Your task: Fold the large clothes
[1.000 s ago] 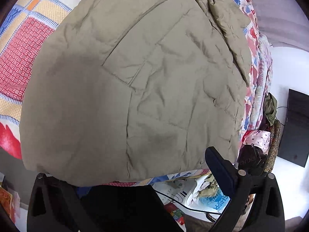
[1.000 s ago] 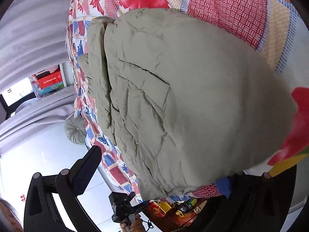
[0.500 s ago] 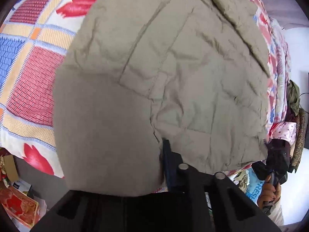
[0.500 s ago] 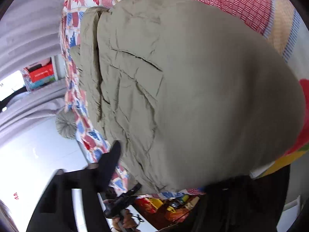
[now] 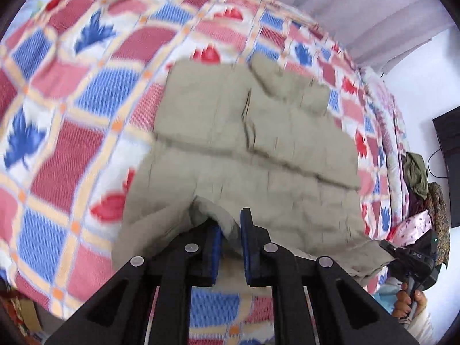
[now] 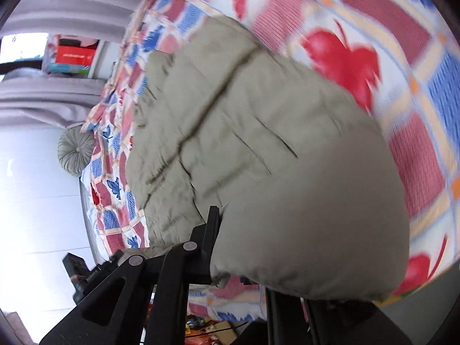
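One khaki quilted jacket (image 5: 258,149) lies on one bed, on a checked bedspread (image 5: 72,115) with red and blue leaf prints. The jacket is the only garment being handled. Its far part lies flat on the bedspread; its near hem is lifted off it.

Two grippers, both clamped on that jacket:
- Left gripper (image 5: 231,230): two blue-padded fingers (image 5: 246,230) pinch a bunched fold of the near hem between them. Fabric fills the gap and the pads press on it.
- Right gripper (image 6: 227,230): only one finger (image 6: 212,224) visible, the other is hidden behind the cloth. The jaws are drawn in on the jacket edge, and the hem drapes over and past them toward the right of the view.

Jacket details: one long seam or crease runs across it in both views, and one slanted pocket slit (image 6: 287,145) shows in the right wrist view. Motion blur keeps finer details unreadable.

Other counts:
- One round pleated cushion (image 6: 76,149) on the floor beside the bed.
- One red box (image 6: 74,56) on a shelf by the curtain (image 6: 57,5).
- One heap of other clothes (image 5: 422,189) at the bed's right edge, left wrist view.
- One dark flat panel (image 5: 448,155) against the white wall.
- One hand (image 5: 408,302) on the other gripper's handle, bottom right of the left wrist view.
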`<action>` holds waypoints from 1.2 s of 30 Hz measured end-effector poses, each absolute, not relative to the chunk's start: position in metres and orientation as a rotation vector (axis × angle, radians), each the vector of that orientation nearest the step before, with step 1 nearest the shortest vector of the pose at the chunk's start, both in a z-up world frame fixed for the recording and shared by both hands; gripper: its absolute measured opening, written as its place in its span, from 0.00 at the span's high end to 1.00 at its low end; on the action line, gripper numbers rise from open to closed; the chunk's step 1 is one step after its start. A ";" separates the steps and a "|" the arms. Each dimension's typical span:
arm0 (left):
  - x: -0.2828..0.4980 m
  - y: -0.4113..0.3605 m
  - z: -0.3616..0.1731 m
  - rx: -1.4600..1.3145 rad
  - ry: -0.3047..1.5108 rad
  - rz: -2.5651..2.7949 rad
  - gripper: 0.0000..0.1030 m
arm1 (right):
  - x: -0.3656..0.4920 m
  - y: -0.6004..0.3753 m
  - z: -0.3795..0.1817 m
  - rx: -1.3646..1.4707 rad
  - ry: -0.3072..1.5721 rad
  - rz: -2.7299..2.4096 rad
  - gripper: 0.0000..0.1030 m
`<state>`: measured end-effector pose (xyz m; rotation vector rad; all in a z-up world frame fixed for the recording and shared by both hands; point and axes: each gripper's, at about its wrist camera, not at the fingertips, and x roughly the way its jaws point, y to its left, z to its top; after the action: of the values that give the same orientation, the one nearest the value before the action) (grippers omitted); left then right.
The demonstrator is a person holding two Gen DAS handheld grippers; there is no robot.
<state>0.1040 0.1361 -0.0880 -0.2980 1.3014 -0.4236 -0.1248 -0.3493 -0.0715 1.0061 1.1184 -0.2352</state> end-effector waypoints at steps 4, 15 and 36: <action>0.161 0.118 -0.082 -0.247 1.221 -0.404 0.86 | -0.060 -0.357 -0.044 0.836 1.098 -0.196 0.89; 0.261 0.082 -0.119 -0.186 1.155 -0.274 0.86 | 0.101 -0.374 -0.060 0.668 1.082 -0.241 0.89; 0.287 0.120 -0.185 -0.160 1.311 -0.199 0.00 | 0.102 -0.388 -0.064 0.597 1.106 -0.166 0.11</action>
<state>0.2870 0.1204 -0.1851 -0.1598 1.3108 -0.1990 0.1021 -0.3883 -0.0645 0.5972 1.1062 -0.1663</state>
